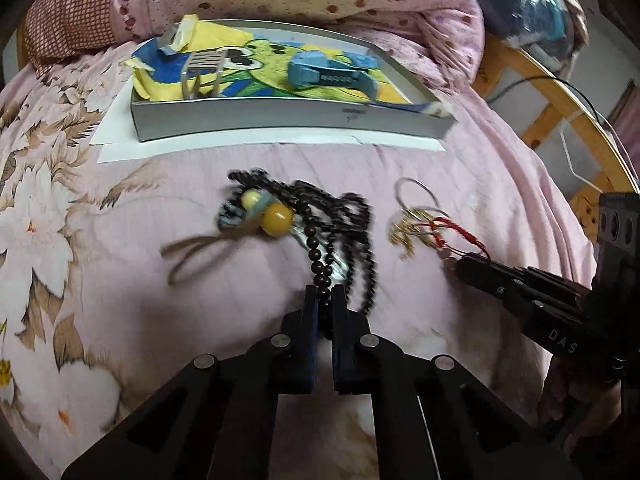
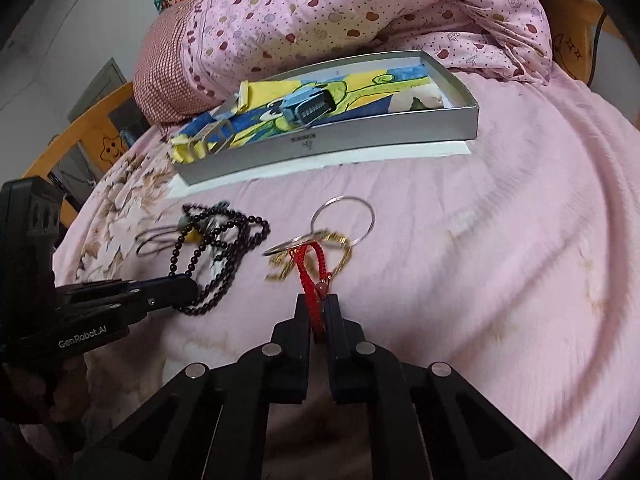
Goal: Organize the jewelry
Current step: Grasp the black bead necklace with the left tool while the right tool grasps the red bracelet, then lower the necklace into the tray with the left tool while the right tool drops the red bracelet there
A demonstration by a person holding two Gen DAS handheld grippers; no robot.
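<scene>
A dark bead necklace (image 1: pixel 344 224) with two yellow beads and a brown tassel lies bunched on the pink bedspread. My left gripper (image 1: pixel 324 294) is shut on a strand of its beads. To its right lie silver rings (image 1: pixel 416 196), a gold chain (image 1: pixel 408 232) and a red cord bracelet (image 2: pixel 314 272). My right gripper (image 2: pixel 318 300) is shut on the red cord. In the right wrist view the bead necklace (image 2: pixel 224 240) sits left of the rings (image 2: pixel 344 216), with the left gripper (image 2: pixel 188 286) at its near edge. The right gripper (image 1: pixel 460 266) shows in the left wrist view.
A shallow grey box (image 1: pixel 280 116) lined with a yellow and blue cartoon sheet rests on white paper behind the jewelry. It holds a blue watch strap (image 1: pixel 332 74) and a metal band (image 1: pixel 204 68). A rolled pink quilt (image 2: pixel 360 12) lies behind, and a wooden bed rail (image 1: pixel 560 92) at the right.
</scene>
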